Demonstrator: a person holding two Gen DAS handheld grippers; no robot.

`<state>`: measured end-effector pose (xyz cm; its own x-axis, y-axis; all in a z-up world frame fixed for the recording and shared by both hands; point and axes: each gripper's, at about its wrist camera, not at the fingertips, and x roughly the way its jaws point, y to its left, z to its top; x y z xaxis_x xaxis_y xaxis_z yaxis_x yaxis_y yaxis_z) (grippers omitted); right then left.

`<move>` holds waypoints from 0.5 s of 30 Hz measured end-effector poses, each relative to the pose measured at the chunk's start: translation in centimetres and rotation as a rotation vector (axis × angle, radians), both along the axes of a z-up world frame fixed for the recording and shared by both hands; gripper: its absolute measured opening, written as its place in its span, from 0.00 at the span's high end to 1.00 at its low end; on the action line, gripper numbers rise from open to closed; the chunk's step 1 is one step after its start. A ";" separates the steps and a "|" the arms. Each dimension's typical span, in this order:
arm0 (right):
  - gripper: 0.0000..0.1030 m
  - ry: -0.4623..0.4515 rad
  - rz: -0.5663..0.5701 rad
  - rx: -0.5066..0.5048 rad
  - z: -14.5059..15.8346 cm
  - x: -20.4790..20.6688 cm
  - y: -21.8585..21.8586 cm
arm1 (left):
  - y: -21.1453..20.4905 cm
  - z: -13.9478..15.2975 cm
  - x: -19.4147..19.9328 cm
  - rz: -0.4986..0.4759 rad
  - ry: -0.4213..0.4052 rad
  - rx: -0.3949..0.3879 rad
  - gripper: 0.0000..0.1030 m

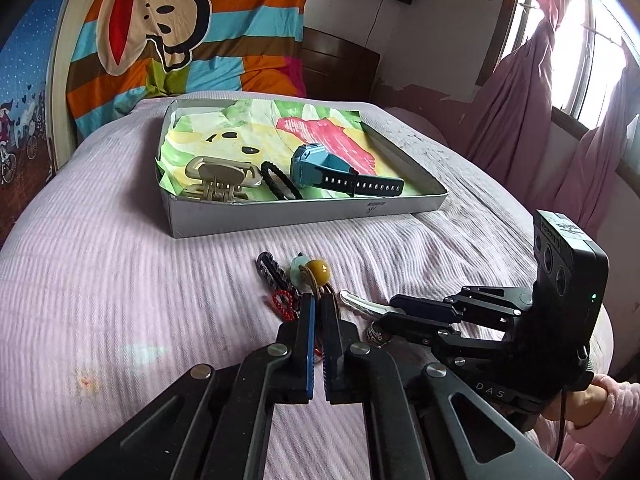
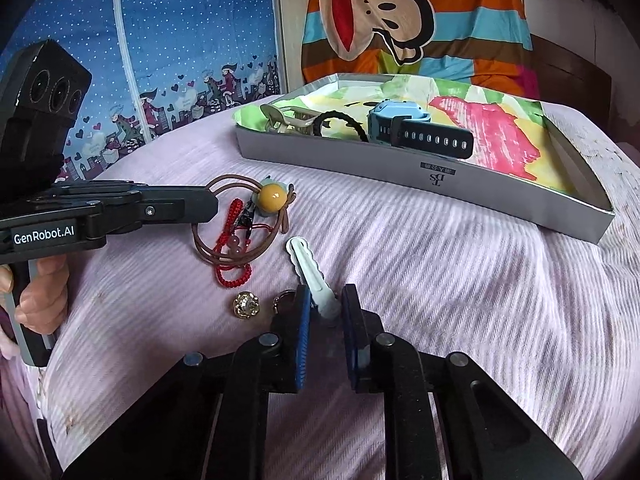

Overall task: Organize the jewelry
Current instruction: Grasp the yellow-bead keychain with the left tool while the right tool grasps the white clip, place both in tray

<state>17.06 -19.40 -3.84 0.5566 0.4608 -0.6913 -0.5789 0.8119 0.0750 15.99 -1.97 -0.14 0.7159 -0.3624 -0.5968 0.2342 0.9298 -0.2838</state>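
A shallow grey box on the bed holds a beige claw clip, a black braided hair tie and a blue watch. In front of it lies a pile: a brown cord with a yellow bead, a red cord bracelet and a black braided tie. My left gripper is shut on the brown cord. My right gripper is open around the base of a white hair clip. A gold earring and a ring lie beside it.
The bed has a pink ribbed cover. A striped monkey-print quilt hangs behind the box. A window with purple curtains is at the right.
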 end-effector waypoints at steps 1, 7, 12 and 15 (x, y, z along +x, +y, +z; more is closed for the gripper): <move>0.87 -0.005 0.001 0.001 0.1 -0.2 0.0 | 0.0 0.2 -0.1 0.000 -0.008 0.002 0.97; 0.87 -0.034 -0.018 0.028 0.9 -0.8 -0.8 | 0.2 1.8 -0.6 -0.005 -0.046 -0.012 0.97; 0.87 -0.040 -0.037 0.042 1.4 -0.9 -1.7 | -0.2 3.2 -0.7 -0.011 -0.075 -0.008 0.97; 0.87 -0.053 -0.051 0.057 1.8 -1.1 -2.2 | -0.6 4.1 -0.8 -0.003 -0.100 -0.003 0.97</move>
